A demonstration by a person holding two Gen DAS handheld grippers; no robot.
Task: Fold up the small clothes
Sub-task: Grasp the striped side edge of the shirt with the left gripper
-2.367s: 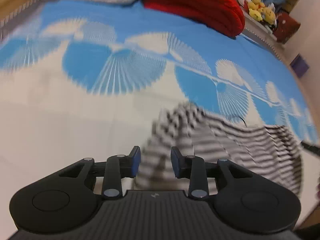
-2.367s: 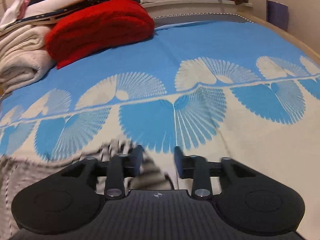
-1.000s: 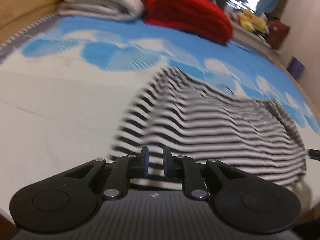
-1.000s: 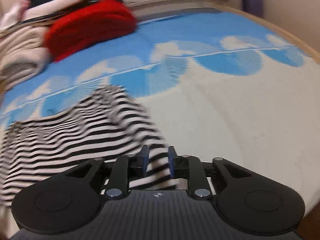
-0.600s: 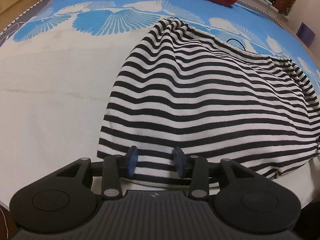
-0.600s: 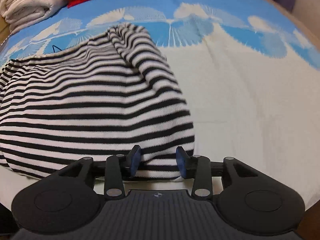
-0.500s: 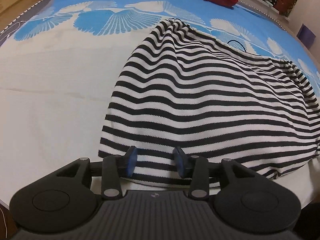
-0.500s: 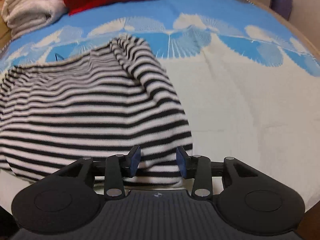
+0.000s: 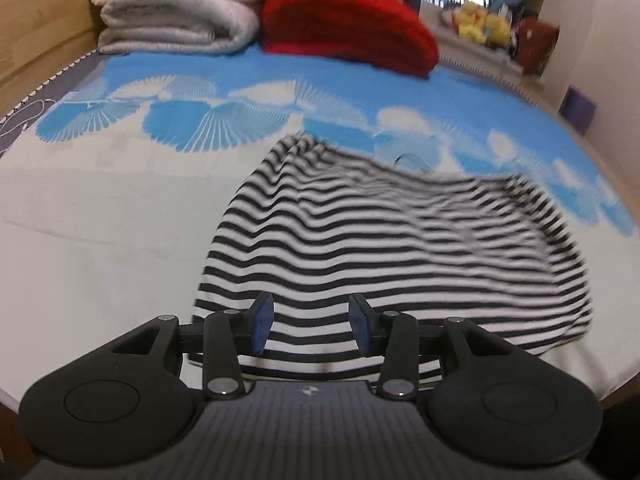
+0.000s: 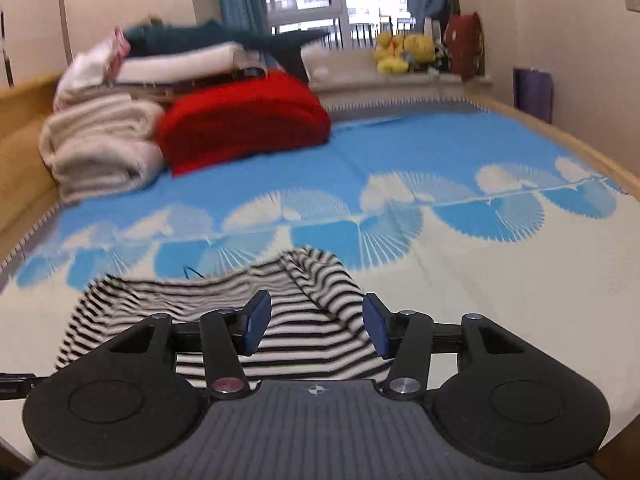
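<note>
A black-and-white striped garment (image 9: 400, 248) lies folded over on the bed, its near hem close to the bed's front edge. My left gripper (image 9: 311, 328) hovers above the hem's left end, jaws apart with nothing pinched between them. In the right wrist view the same striped garment (image 10: 288, 320) spreads to the left, with a sleeve fold running up the middle. My right gripper (image 10: 316, 326) is lifted above its right end; its jaws are opening and the cloth lies below them, not gripped.
The bed sheet (image 10: 500, 280) is cream with blue fan shapes. A red folded blanket (image 10: 244, 124) and cream folded blankets (image 10: 100, 148) are stacked at the far end. Yellow plush toys (image 10: 404, 54) sit on the window ledge. A wooden bed frame (image 9: 44, 44) rims the left side.
Both grippers let go of the garment's hem, opened wider and rose away from it. The garment now lies flat and still on the bed.
</note>
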